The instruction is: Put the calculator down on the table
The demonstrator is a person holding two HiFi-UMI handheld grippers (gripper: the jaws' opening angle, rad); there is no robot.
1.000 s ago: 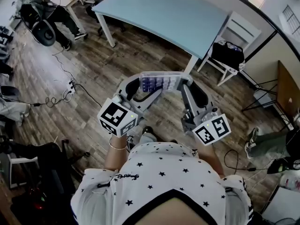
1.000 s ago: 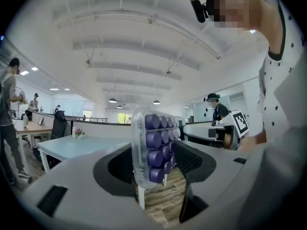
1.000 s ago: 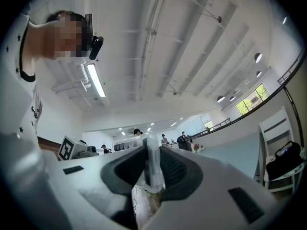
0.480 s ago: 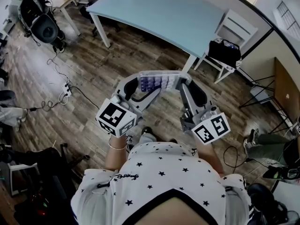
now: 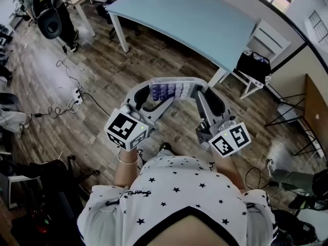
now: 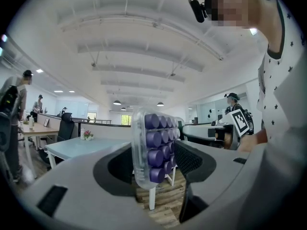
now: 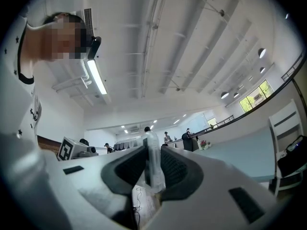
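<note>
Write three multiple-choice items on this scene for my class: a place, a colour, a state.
1. Where is the calculator? A. on the table B. held in the air over the wooden floor C. lying on that floor
2. What colour are its keys? A. red B. green C. purple
3. What holds it? A. one gripper alone B. both grippers C. nothing
Answers: 1 B, the table stands beyond it; 2 C, purple rows show through the clear case; 3 B, the left gripper and the right gripper each clamp an end.
</note>
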